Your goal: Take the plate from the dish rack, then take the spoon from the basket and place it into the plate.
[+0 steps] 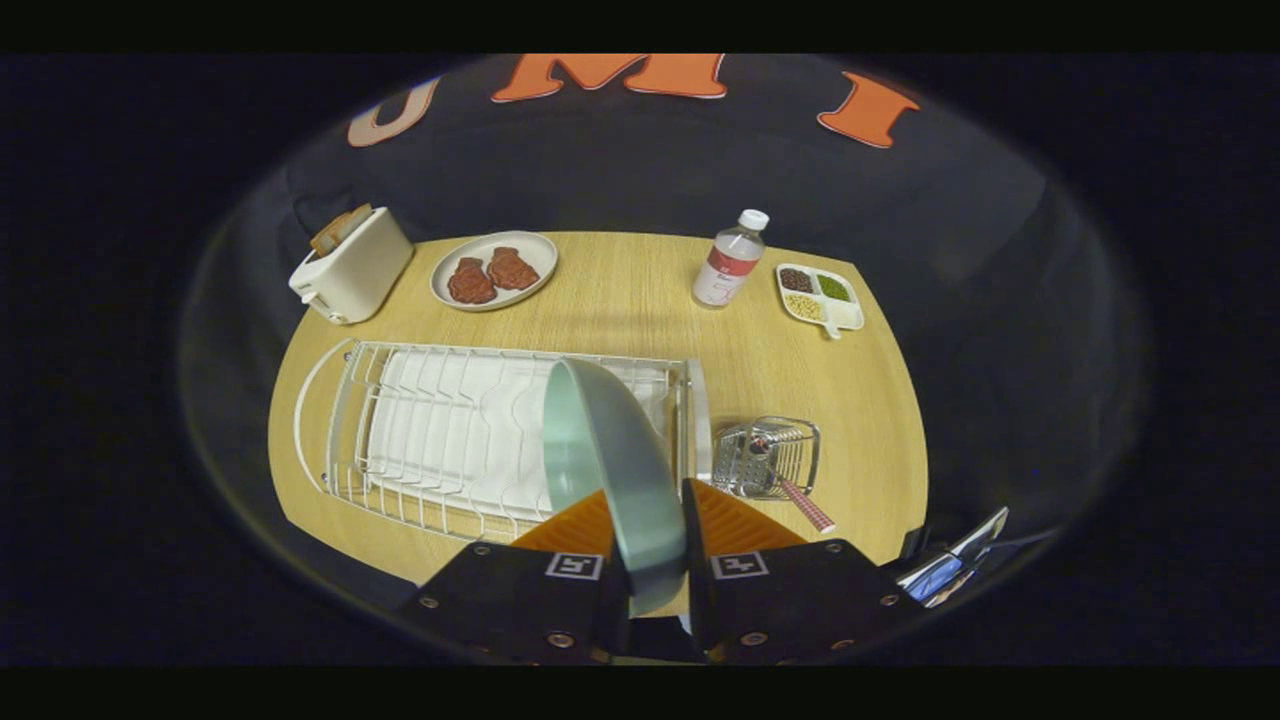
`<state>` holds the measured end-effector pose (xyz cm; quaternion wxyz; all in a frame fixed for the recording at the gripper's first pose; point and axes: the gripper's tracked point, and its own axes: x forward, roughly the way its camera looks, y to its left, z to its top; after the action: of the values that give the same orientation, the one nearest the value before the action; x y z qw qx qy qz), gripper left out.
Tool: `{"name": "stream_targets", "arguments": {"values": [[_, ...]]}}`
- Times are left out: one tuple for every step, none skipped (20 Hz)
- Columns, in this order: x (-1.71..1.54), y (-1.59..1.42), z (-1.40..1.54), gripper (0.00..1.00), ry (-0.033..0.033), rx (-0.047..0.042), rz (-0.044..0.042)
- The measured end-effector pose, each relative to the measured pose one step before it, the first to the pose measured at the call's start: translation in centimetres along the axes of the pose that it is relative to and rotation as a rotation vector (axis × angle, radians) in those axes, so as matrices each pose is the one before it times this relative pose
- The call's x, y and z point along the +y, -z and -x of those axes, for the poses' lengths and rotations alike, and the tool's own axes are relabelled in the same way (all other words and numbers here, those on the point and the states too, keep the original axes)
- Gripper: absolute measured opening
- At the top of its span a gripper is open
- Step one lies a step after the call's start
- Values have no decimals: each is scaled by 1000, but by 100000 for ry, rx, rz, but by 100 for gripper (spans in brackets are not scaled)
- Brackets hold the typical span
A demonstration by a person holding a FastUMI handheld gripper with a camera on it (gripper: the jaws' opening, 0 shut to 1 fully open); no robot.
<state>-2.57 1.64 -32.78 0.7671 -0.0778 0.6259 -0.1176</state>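
Gripper view, L to R: toaster (pixel 350 265) w/ bread in slot sits at far-left corner of table (pixel 640 300); just R of it, a white dish (pixel 493 270) w/ two reddish pieces. Nearer, dish rack (pixel 440 440) spans L half of table, wire frame over a white tray. Plate (pixel 610 460) (pale green, held on edge, tilted) is clamped at its rim between both fingers of gripper (pixel 655 520); plate appears lifted clear of rack slots, over rack's R end, though contact at its far edge can't be confirmed. Claw state: clenched on plate rim. R of rack: basket (pixel 768 458), small wire type, w/ spoon (pixel 790 485) standing in it, patterned handle leaning out toward the fingers. Beyond: bottle (pixel 730 262), then divided snack tray (pixel 820 298) at far-R. Handling est.: plate looks rigid, glazed, so likely slippery and breakable; rim-only grip gives leverage against the pads, so keep it steady and set down flat on bare table near basket. Spoon: light, stiff; take hold at mid-handle, where it projects from basket. Step in hand: plate removal, spoon not yet touched.
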Motion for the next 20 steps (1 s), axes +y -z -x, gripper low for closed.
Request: {"name": "stream_targets", "arguments": {"values": [[-261, 158, 531, 25, -296, -1041, -332], [-19, 237, 599, 25, -1617, -284, -943], [6, 373, 511, 25, -2192, 36, -1264], [-106, 292, 529, 25, -1635, -34, -1067], [-417, 367, 418, 25, -1077, -344, -935], [-370, 303, 408, 25, -616, -197, -700], [-371, 543, 285, 25, -594, -23, -606], [-297, 425, 266, 25, -707, 48, -676], [-311, 648, 101, 25, -610, 421, -749], [-390, 671, 157, 25, -561, 735, -886], [-367, 769, 53, 25, -700, 902, -902], [-396, 729, 29, 25, -732, 1162, -981], [-254, 800, -46, 25, -974, 1205, -973], [-306, 709, -89, 25, -822, 1145, -1348], [-274, 809, -71, 25, -1097, 841, -974], [-384, 818, -52, 25, -757, 1237, -1036], [-289, 900, -118, 25, -772, 1063, -614], [-269, 683, -160, 25, -694, 898, -630], [-367, 842, -188, 25, -636, 1005, -728], [-29, 823, -88, 25, -2266, 1121, -1613]]}}
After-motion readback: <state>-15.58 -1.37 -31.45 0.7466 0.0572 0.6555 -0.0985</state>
